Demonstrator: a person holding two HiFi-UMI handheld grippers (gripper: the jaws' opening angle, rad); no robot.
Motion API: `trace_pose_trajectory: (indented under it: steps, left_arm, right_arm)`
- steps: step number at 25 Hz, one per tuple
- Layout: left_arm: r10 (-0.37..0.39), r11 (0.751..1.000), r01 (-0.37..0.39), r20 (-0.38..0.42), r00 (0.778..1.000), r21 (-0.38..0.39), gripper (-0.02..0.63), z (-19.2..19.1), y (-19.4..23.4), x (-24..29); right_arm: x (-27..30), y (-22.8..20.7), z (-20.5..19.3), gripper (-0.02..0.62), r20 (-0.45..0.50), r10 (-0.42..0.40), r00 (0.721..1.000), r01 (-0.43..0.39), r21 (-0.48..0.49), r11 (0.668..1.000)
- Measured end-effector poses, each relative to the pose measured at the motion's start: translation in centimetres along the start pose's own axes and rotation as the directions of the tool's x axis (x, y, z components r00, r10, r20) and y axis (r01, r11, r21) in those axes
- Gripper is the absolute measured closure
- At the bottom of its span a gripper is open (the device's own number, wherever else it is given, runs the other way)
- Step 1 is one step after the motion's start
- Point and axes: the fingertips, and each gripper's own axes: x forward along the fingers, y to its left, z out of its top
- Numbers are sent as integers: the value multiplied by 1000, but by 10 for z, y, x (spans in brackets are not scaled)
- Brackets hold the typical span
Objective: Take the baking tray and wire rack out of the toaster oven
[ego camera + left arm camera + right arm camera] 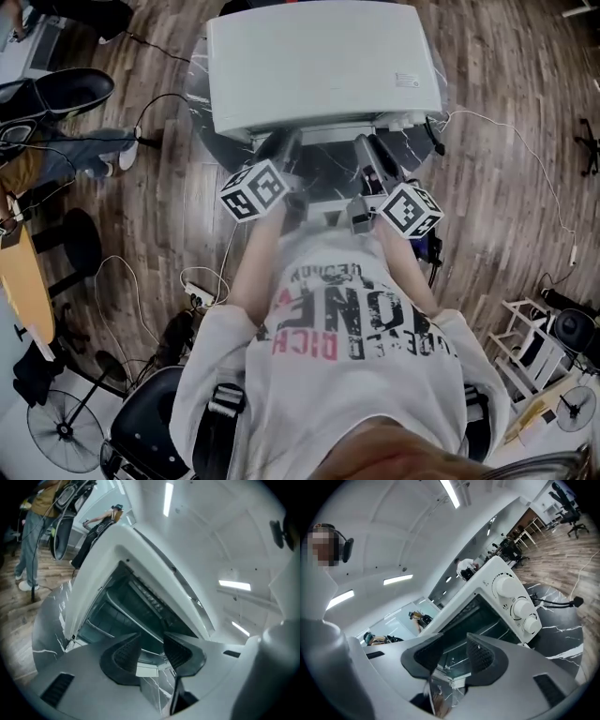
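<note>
A white toaster oven (323, 66) stands on a dark marble table (195, 89), and I face its front. Its door is down and the dark cavity (124, 613) shows. Thin bars of the wire rack (119, 606) cross the cavity, and show again as the wire rack (490, 629) in the right gripper view. I cannot make out the baking tray. The left gripper (151, 645) is open just in front of the opening, nothing between its pads. The right gripper (454, 651) is open too, empty, left of the three knobs (520, 607). In the head view the left gripper (278, 150) and right gripper (368, 155) reach under the oven's front edge.
The lowered glass door (152, 688) lies just under the jaws. A black cable (555, 603) runs over the table at the oven's right. Cables and a power strip (202, 295) lie on the wooden floor. People stand at the far left (33, 536); a fan (66, 429) stands behind.
</note>
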Motion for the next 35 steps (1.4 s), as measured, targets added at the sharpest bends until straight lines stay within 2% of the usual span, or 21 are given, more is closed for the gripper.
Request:
trace_pose_trajectory:
  steps: [2, 4, 8, 10, 12, 13, 20, 24, 31, 35]
  left_arm:
    - [-5, 997, 6, 4, 1000, -75, 457, 2, 10, 15]
    - [-17, 993, 18, 6, 1000, -115, 433, 4, 15, 28]
    - [-51, 987, 53, 21, 998, -154, 417, 11, 15, 44]
    - [-42, 987, 45, 23, 999, -157, 417, 15, 16, 51]
    - [-10, 987, 13, 20, 1000, -158, 446, 17, 21, 56]
    - [2, 987, 2, 20, 1000, -160, 498, 17, 23, 56]
    - [-5, 984, 9, 22, 1000, -179, 532, 10, 21, 47]
    - [22, 982, -21, 2, 1000, -189, 555, -4, 26, 33]
    - [10, 964, -2, 31, 999, -268, 569, -14, 20, 21]
    - [8, 961, 1, 34, 999, -276, 571, -14, 19, 21]
  right_arm:
    - [7, -10, -1, 473, 2, -22, 1000, 22, 36, 999]
    - [14, -21, -5, 472, -8, -40, 999, 41, 75, 996]
    - [23, -33, -14, 472, -33, -73, 997, 75, 74, 994]
    - [25, -36, -15, 472, -39, -83, 996, 85, 62, 994]
    - [29, -39, -15, 471, -42, -94, 995, 96, 58, 994]
    - [30, -41, -14, 469, -44, -101, 994, 103, 55, 993]
    - [40, -58, -18, 442, -67, -141, 988, 147, 92, 985]
    - [46, -65, -26, 416, -94, -154, 984, 164, 103, 981]
    - [44, -75, -36, 385, -140, -200, 970, 220, 145, 965]
    - [42, -83, -51, 382, -175, -223, 959, 255, 189, 948]
